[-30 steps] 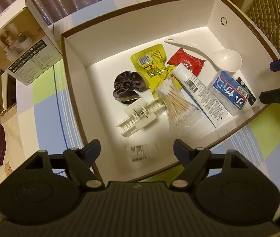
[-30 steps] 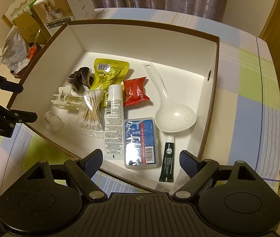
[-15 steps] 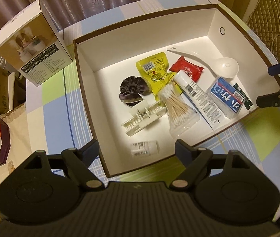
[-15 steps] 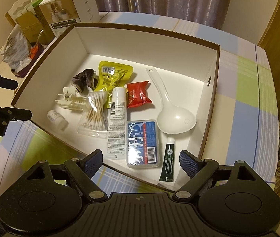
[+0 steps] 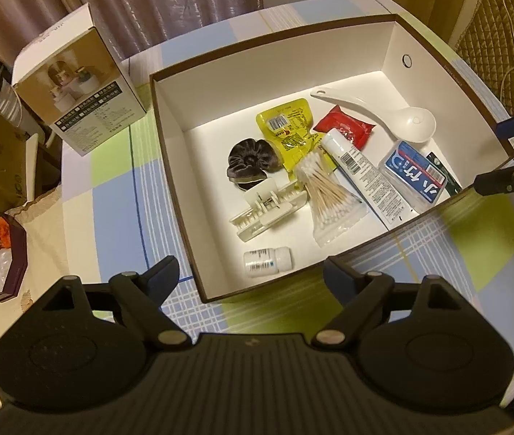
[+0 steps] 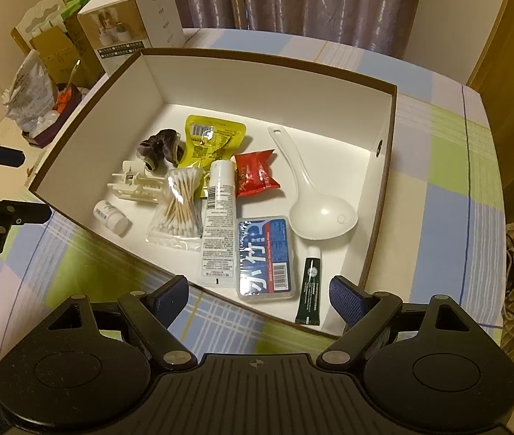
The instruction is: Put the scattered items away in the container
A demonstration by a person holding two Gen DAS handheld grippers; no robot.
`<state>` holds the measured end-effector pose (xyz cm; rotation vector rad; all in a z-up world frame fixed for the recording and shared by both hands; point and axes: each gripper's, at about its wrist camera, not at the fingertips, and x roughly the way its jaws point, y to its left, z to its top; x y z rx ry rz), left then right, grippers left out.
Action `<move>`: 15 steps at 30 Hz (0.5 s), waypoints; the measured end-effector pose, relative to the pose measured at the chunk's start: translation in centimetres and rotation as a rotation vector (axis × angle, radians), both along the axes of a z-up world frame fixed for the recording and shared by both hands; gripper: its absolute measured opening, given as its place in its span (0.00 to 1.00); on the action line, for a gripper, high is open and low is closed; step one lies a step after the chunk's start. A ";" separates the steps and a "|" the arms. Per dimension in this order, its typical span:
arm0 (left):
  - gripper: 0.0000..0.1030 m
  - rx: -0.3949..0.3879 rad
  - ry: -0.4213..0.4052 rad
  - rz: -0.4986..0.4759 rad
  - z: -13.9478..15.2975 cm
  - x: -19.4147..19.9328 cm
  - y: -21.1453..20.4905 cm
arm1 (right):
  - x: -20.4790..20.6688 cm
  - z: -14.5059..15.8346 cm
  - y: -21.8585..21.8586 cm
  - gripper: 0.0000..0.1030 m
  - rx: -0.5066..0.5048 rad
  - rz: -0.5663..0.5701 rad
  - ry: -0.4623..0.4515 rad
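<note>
A white box with a brown rim (image 5: 170, 166) stands on the checked tablecloth. Inside lie a small white bottle (image 5: 267, 261) in the near corner, a white hair clip (image 5: 267, 210), a dark scrunchie (image 5: 251, 161), a bag of cotton swabs (image 5: 325, 195), a yellow pouch (image 5: 287, 128), a red packet (image 5: 345, 130), a white tube (image 5: 362, 177), a white spoon (image 5: 401, 116), a blue case (image 5: 414, 177) and a green tube (image 6: 309, 290). My left gripper (image 5: 253, 272) hangs above the near corner, its jaws opening with nothing between them. My right gripper (image 6: 258, 291) is open and empty over the box's other near edge.
A printed carton (image 5: 75, 98) stands on the table left of the box. Cardboard boxes and bags (image 6: 39, 79) crowd the floor beyond the table's left side. A quilted chair (image 5: 503, 43) is at the far right. Curtains hang behind.
My left gripper has drawn up and back from the box, so more of the table shows. The small white bottle rests in the box's near corner. The right gripper has hardly moved.
</note>
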<state>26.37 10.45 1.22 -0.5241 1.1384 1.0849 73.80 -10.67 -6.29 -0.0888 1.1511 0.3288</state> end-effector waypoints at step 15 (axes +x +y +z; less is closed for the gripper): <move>0.84 0.092 -0.024 -0.013 1.8 -0.1 -4.8 | -3.8 2.2 -0.8 0.88 0.029 -0.082 -0.112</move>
